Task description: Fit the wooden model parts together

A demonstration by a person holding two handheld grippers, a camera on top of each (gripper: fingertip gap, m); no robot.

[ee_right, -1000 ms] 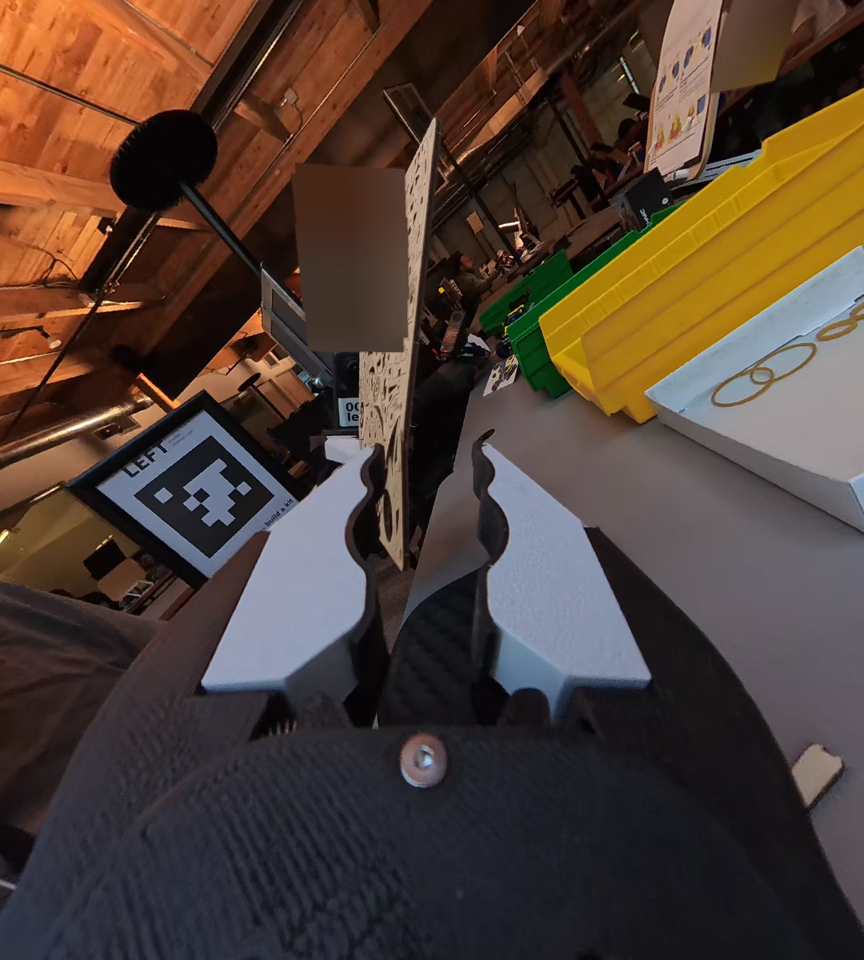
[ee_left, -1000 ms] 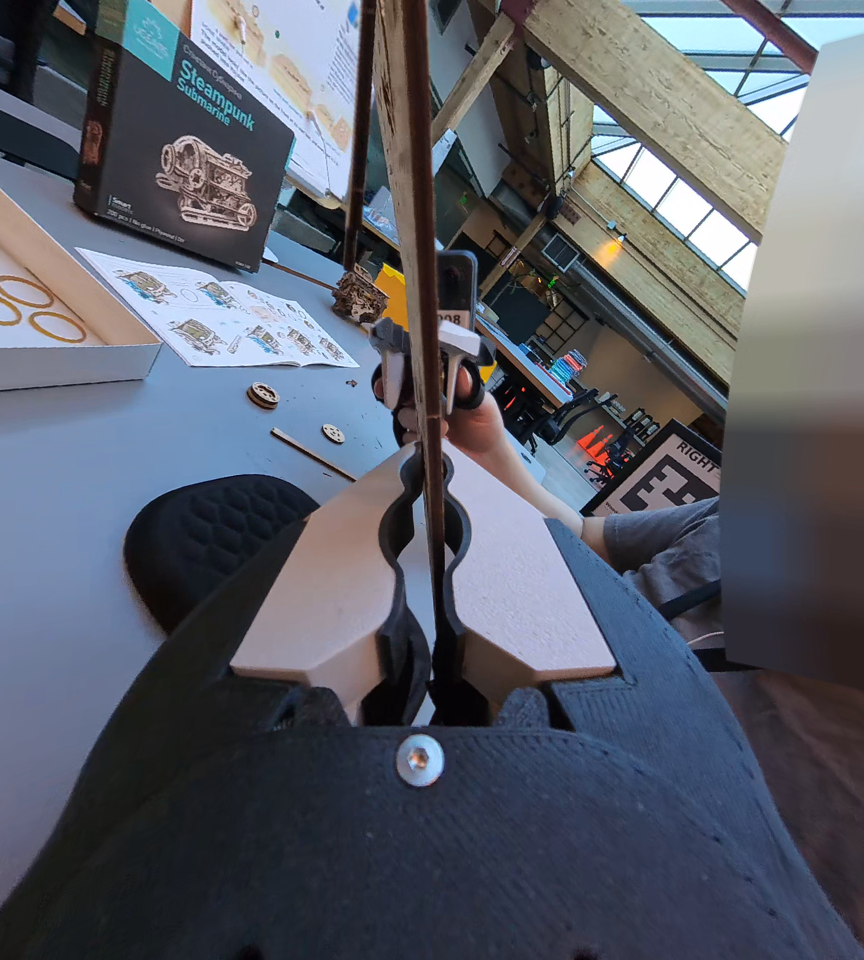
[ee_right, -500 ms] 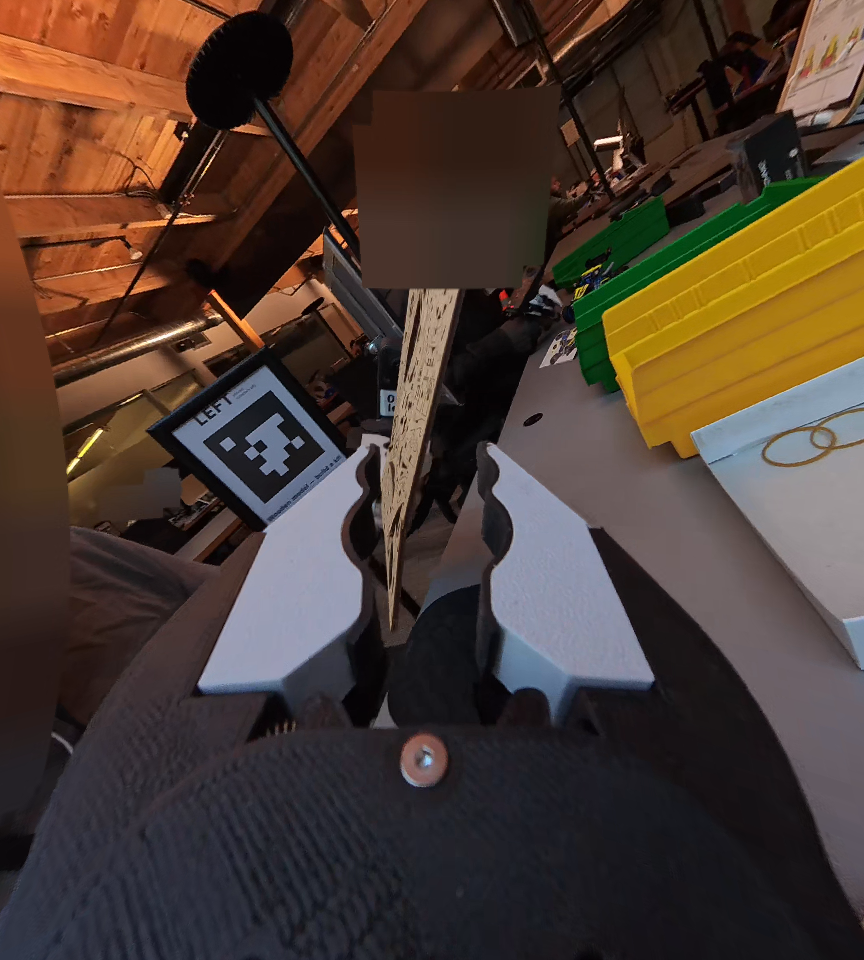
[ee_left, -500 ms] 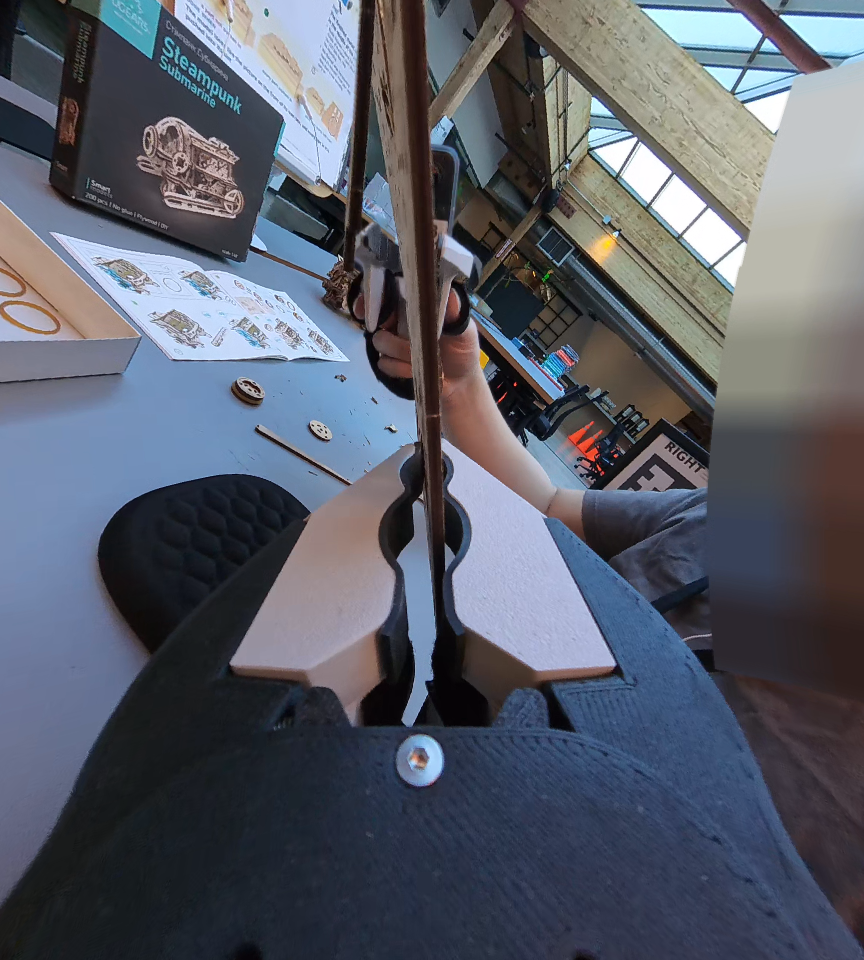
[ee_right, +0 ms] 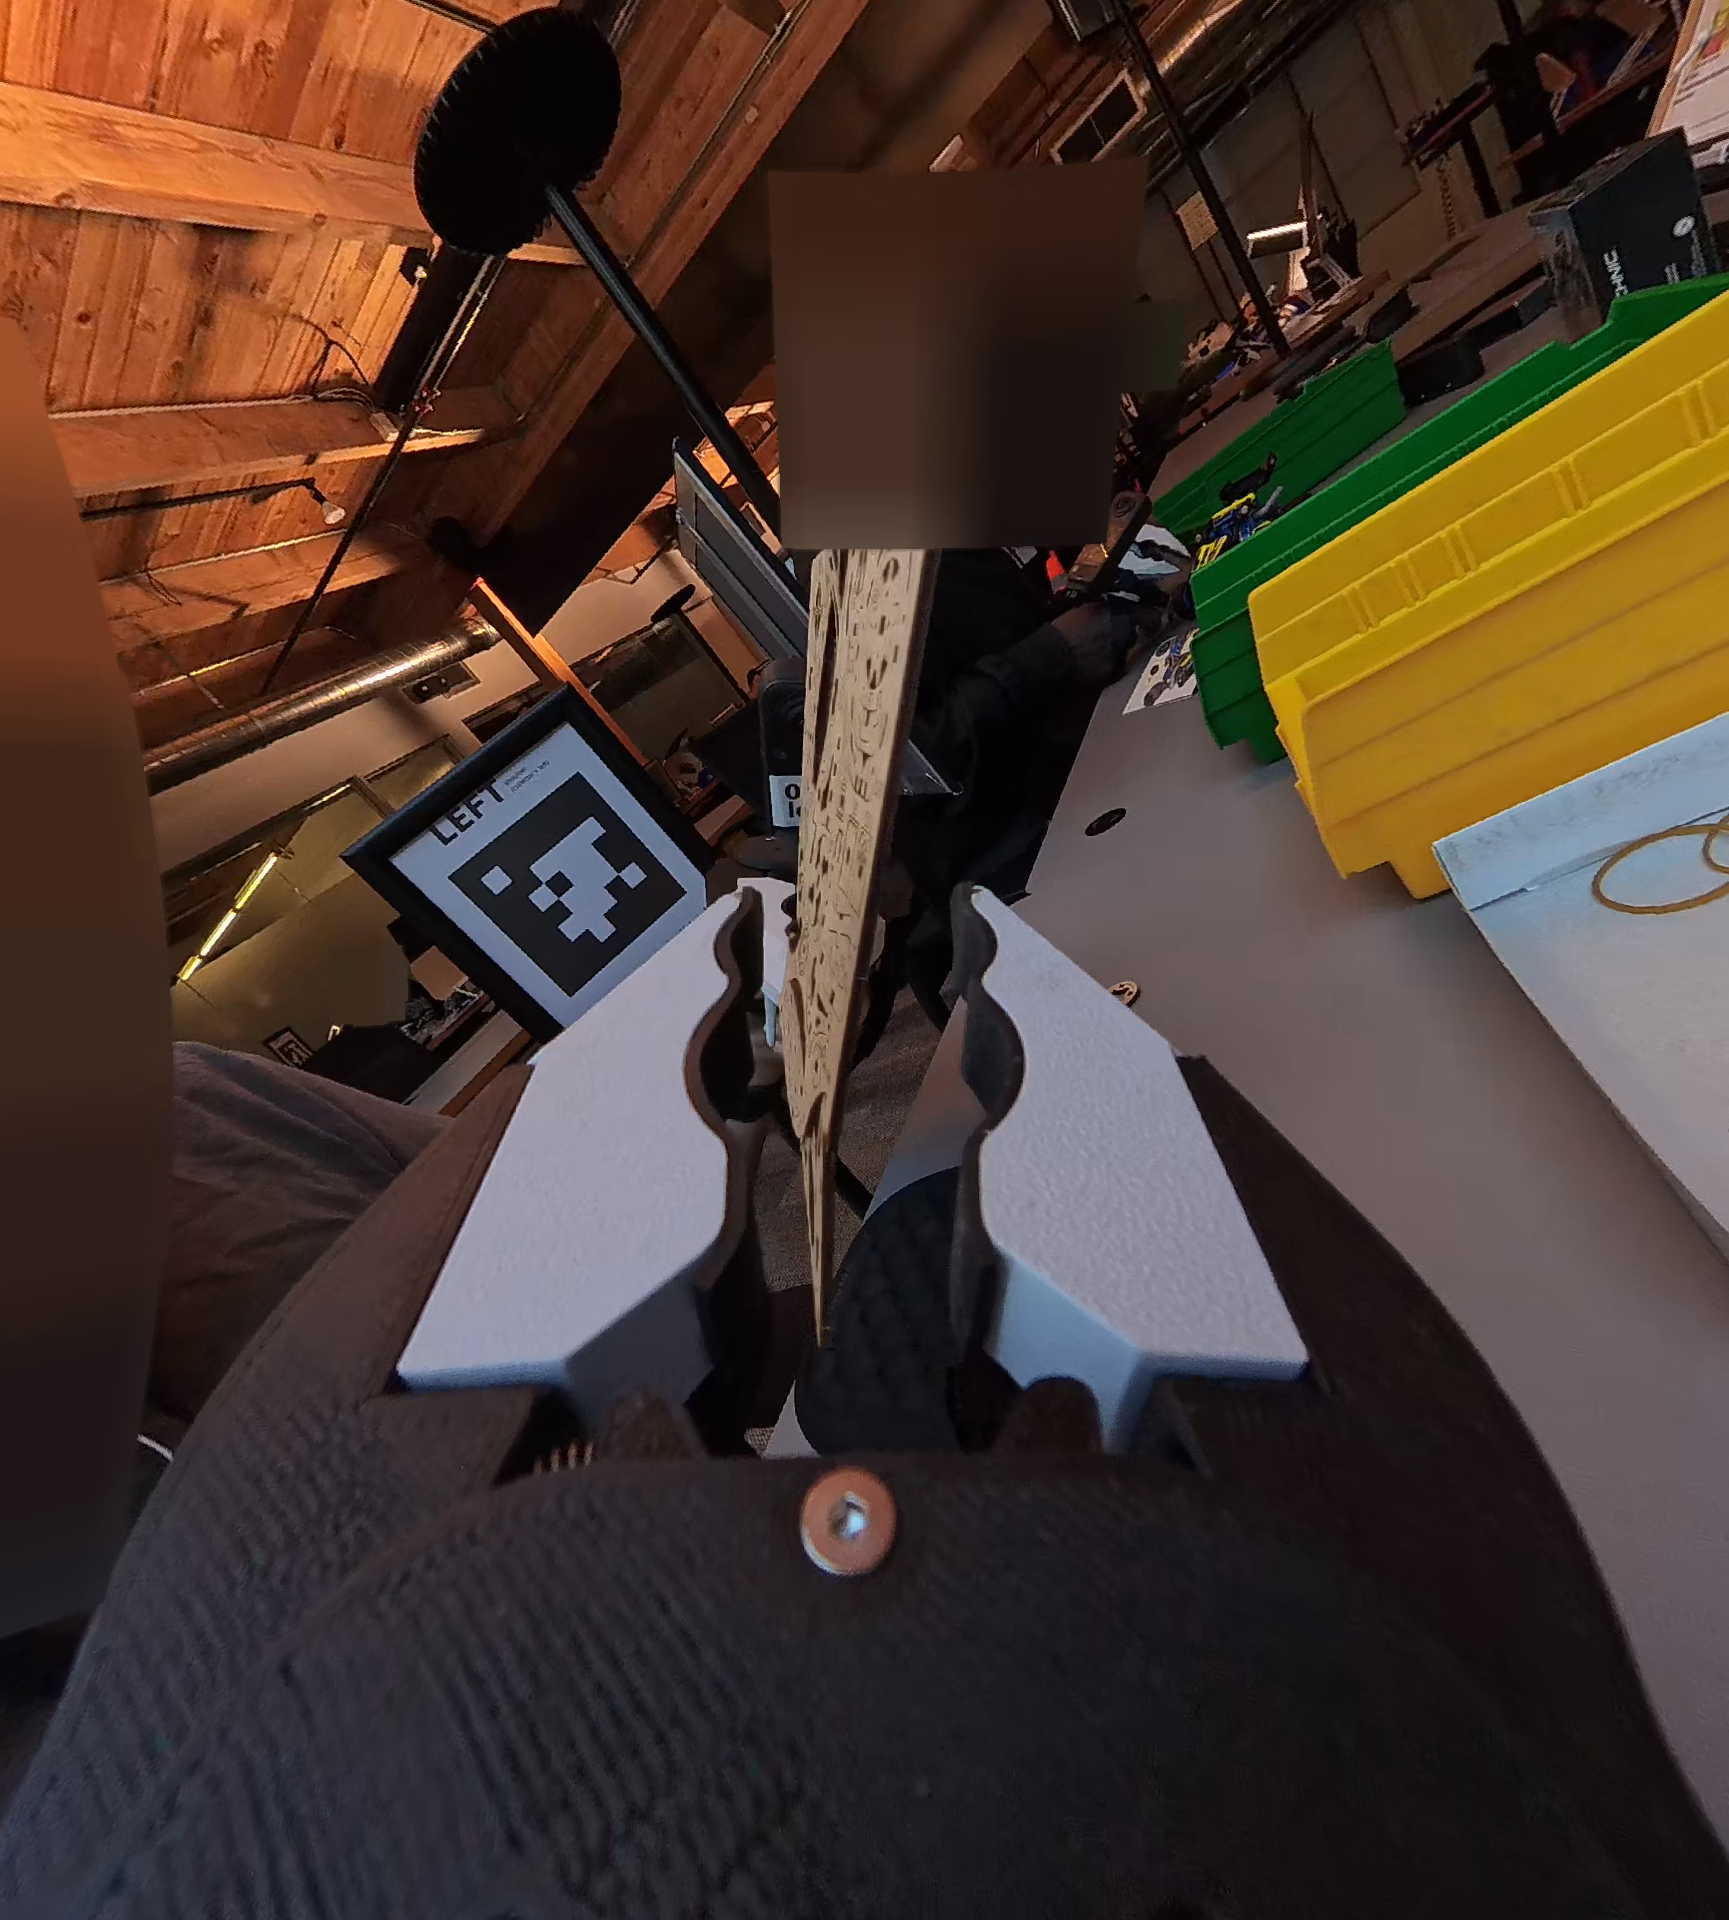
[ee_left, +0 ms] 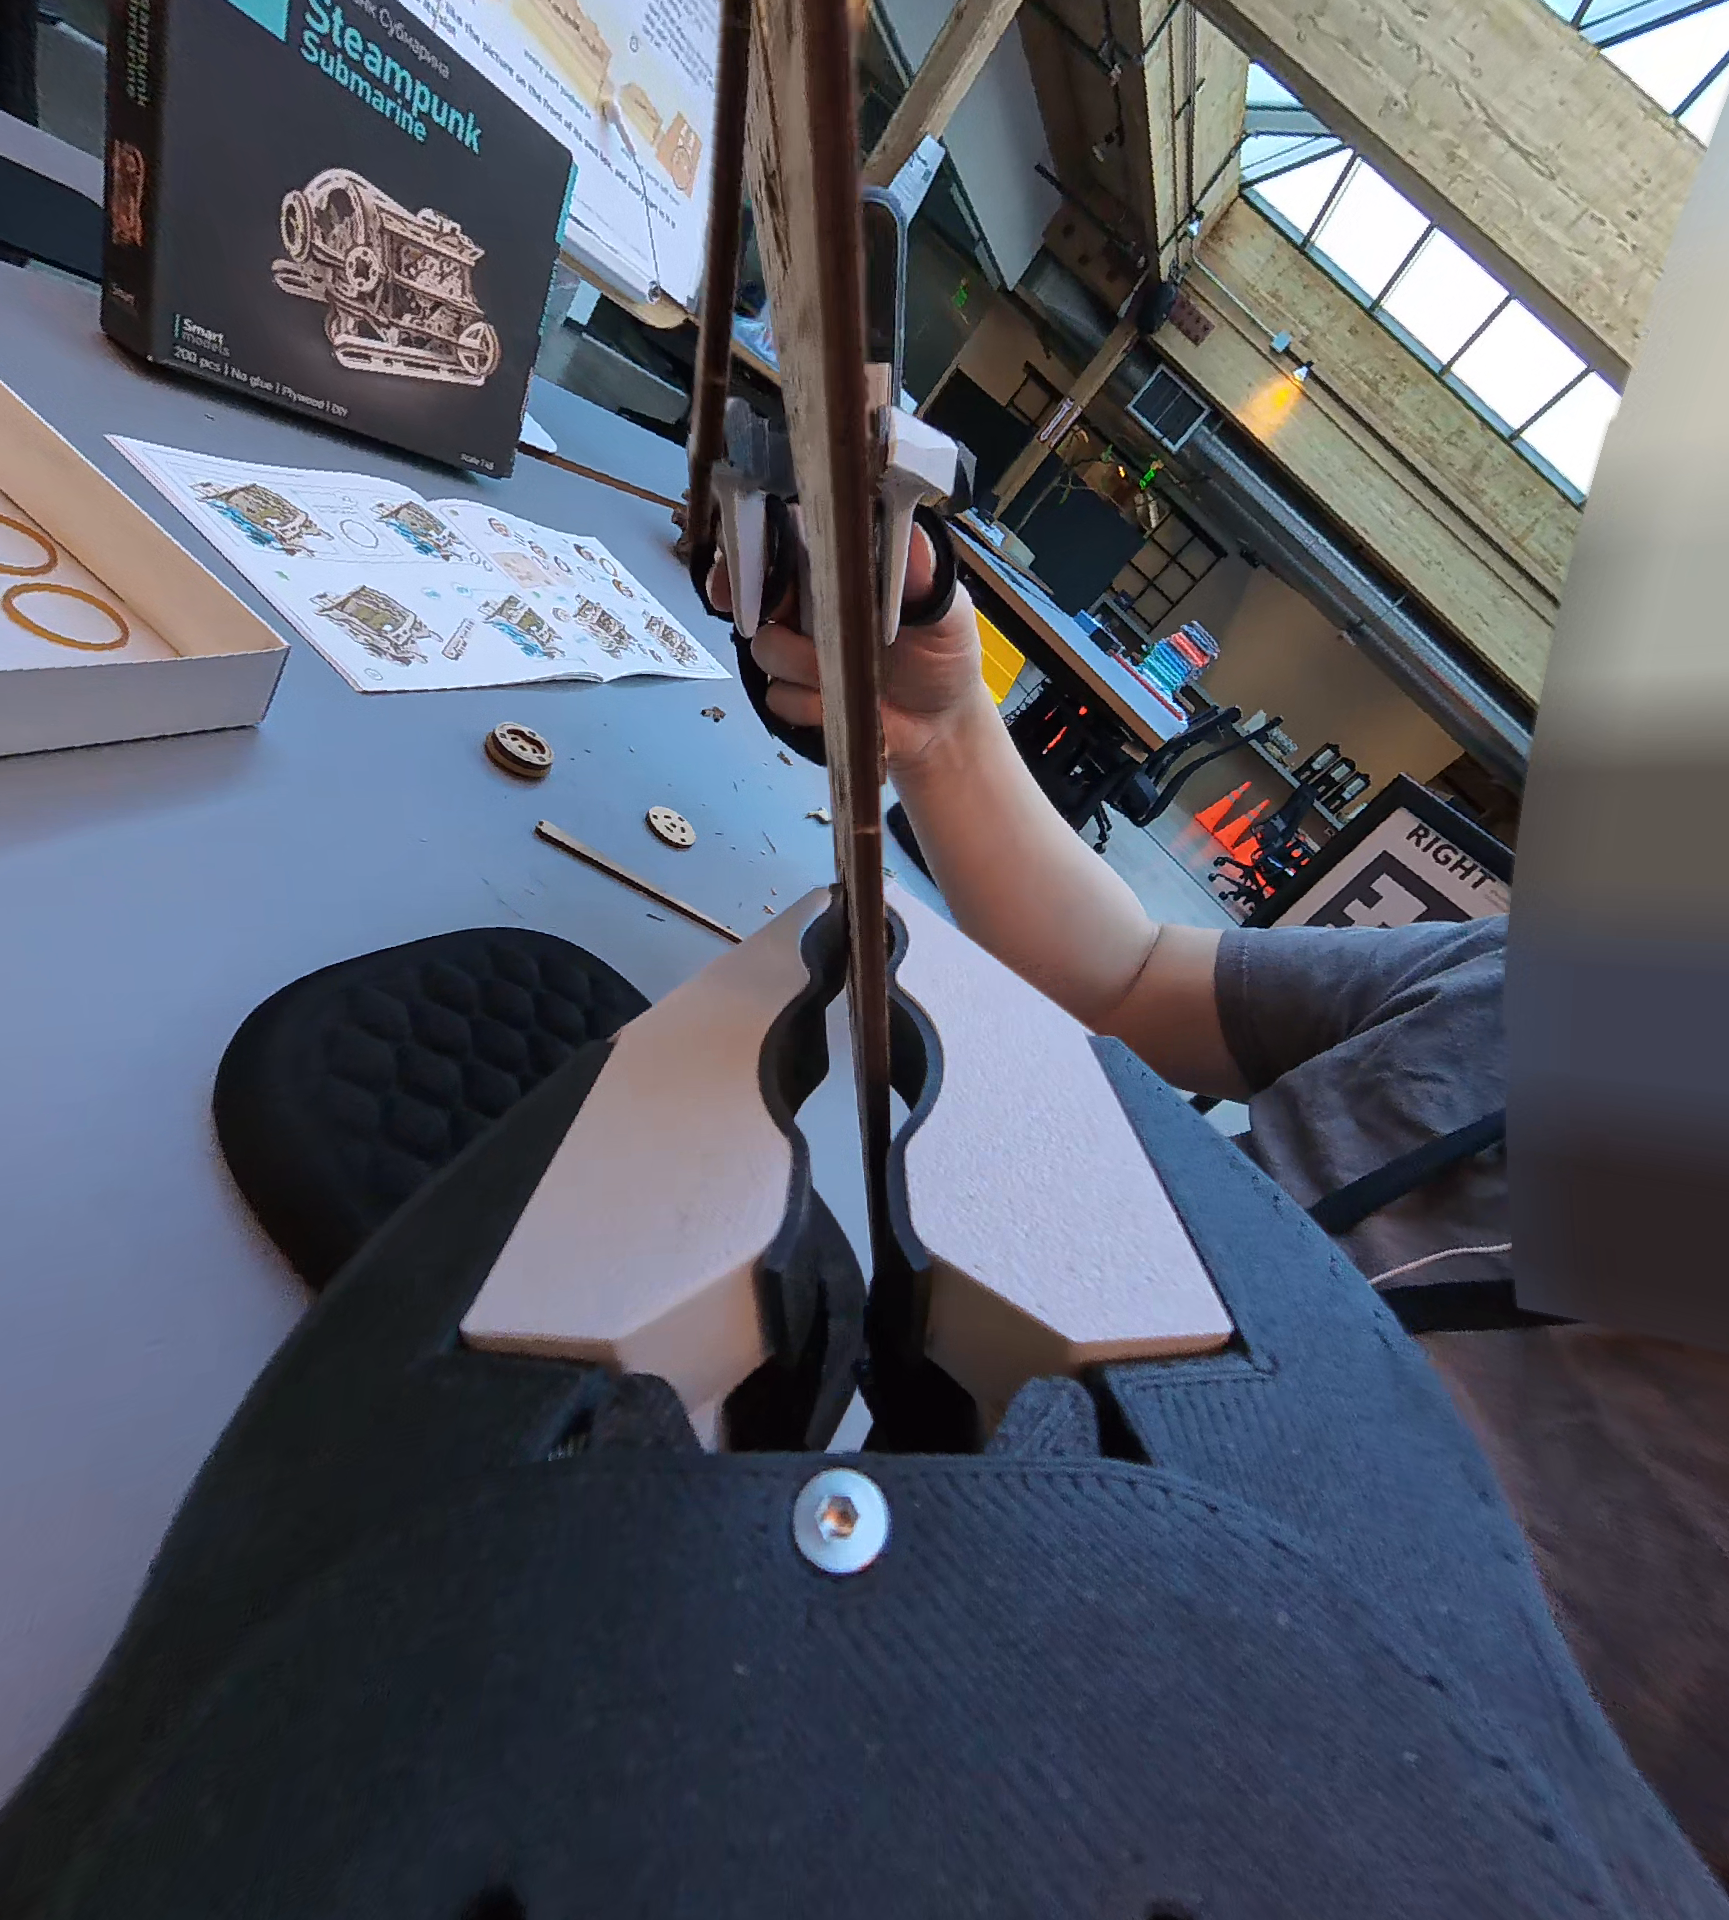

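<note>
— What shows in the upper right of the left wrist view?
— Heavy timber beams (ee_left: 1442, 135) and a skylight strip (ee_left: 1462, 312) letting in daylight; a wall lamp (ee_left: 1275, 390) glows below.
— And the right wrist view?
— A plank ceiling (ee_right: 164, 260) at upper left, a metal duct (ee_right: 320, 701) beneath, a grey table (ee_right: 1255, 935) at right.

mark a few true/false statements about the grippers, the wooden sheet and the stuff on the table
1. The left gripper is shut on the wooden sheet. True.
2. The right gripper clamps the sheet. False: its fingers stand apart on either side of it.
3. Rubber bands lie in the white tray. True.
4. The booklet is closed. False: it lies open on the table.
5. The yellow bin sits beside a green bin. True.
</note>
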